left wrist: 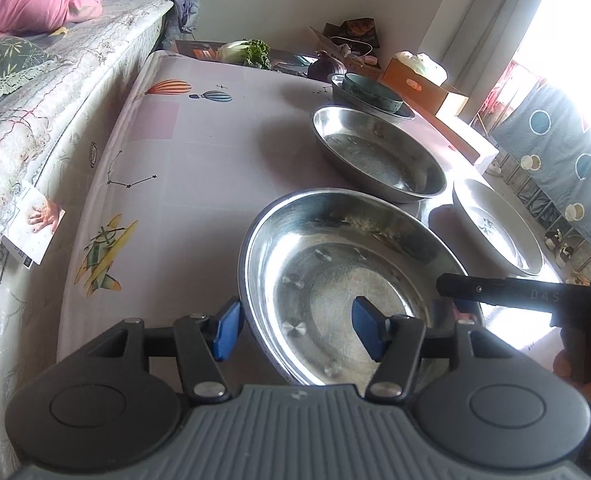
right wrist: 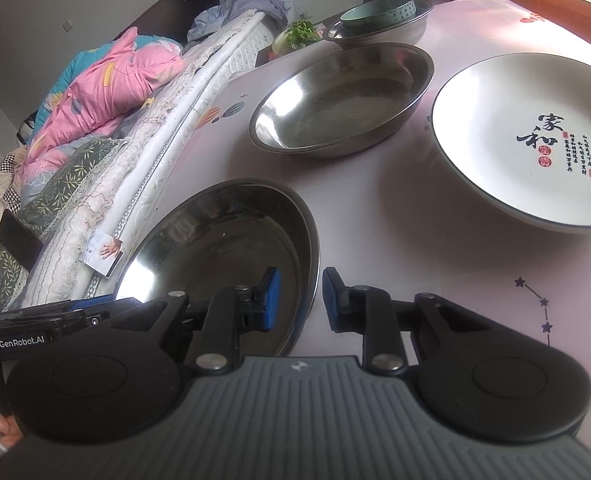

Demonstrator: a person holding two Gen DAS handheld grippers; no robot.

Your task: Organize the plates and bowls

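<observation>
- Nearest the lens in the left wrist view, the left gripper (left wrist: 295,330) straddles the left rim of a round, shallow stainless-steel basin (left wrist: 359,280): one blue pad (left wrist: 227,330) sits outside the rim and the other inside the bowl, with clear gaps, so the jaws stand open and grip nothing.
- Across the same basin, the right gripper (right wrist: 297,300) has one blue pad inside the basin and one outside its right rim; the pads sit close to the rim, but I cannot tell whether they press on it.
- That near basin rests on a pale pink patterned tablecloth (left wrist: 183,152) printed with balloons, an aeroplane and star lines.
- Behind it stands a second stainless-steel basin (left wrist: 375,152), just apart from the first.
- Farther back, a dark teal ceramic bowl (left wrist: 369,90) sits inside a third steel basin (right wrist: 395,28).
- Right of the steel basins lies a white ceramic plate with black calligraphy and red seals (right wrist: 527,144), near the table edge.
- A quilted mattress edge (left wrist: 55,112) runs along the table's left side, with a pink quilt (right wrist: 111,92) on top.
- Leafy green vegetables (left wrist: 255,52) and a cardboard box (left wrist: 423,84) lie at the far end.
</observation>
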